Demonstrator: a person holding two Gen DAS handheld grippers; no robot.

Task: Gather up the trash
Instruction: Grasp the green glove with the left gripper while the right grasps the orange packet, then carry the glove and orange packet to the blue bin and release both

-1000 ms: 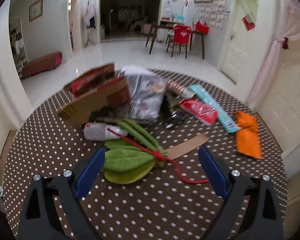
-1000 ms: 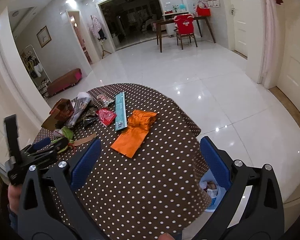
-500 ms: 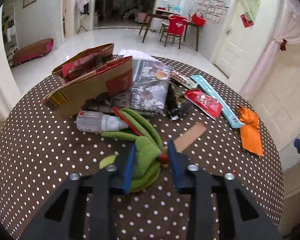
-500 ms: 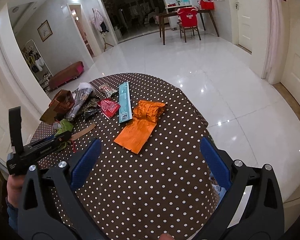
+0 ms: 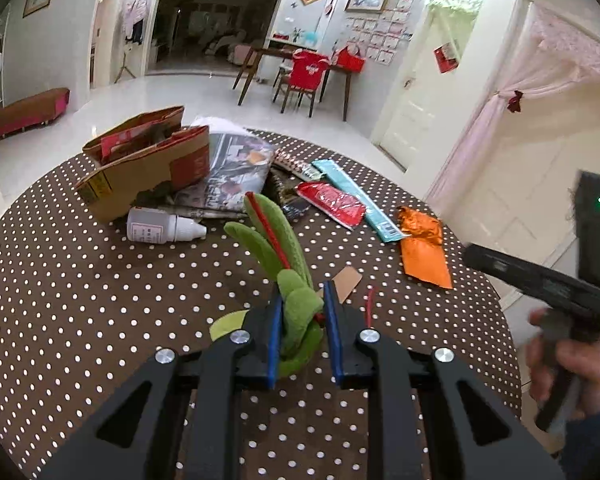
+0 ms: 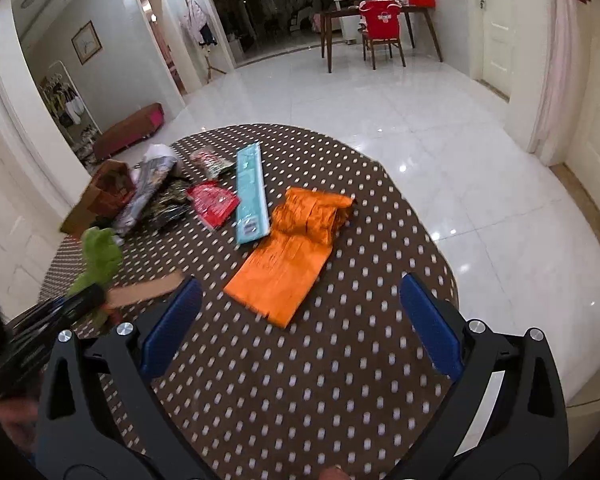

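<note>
The green leafy bundle [image 5: 296,312] with a red string is pinched between the two blue pads of the left tool [image 5: 302,320], which have just been closing in on it, and its long leaves stick up past the tips. It sits low over the near middle of the round bench [image 5: 80,300], which has a brown cloth with white dots. A brown card strip [image 5: 347,280] lies just beside the tool. Farther back lie a small white bottle [image 5: 160,230], a torn cardboard box [image 5: 140,176], a shiny printed bag [image 5: 236,172], a red packet [image 5: 332,204], a long teal packet [image 5: 360,200] and an orange wrapper [image 6: 292,256]. The right tool [image 6: 300,320] hangs over the bench near the orange wrapper, its jaws spread wide with nothing between them.
</note>
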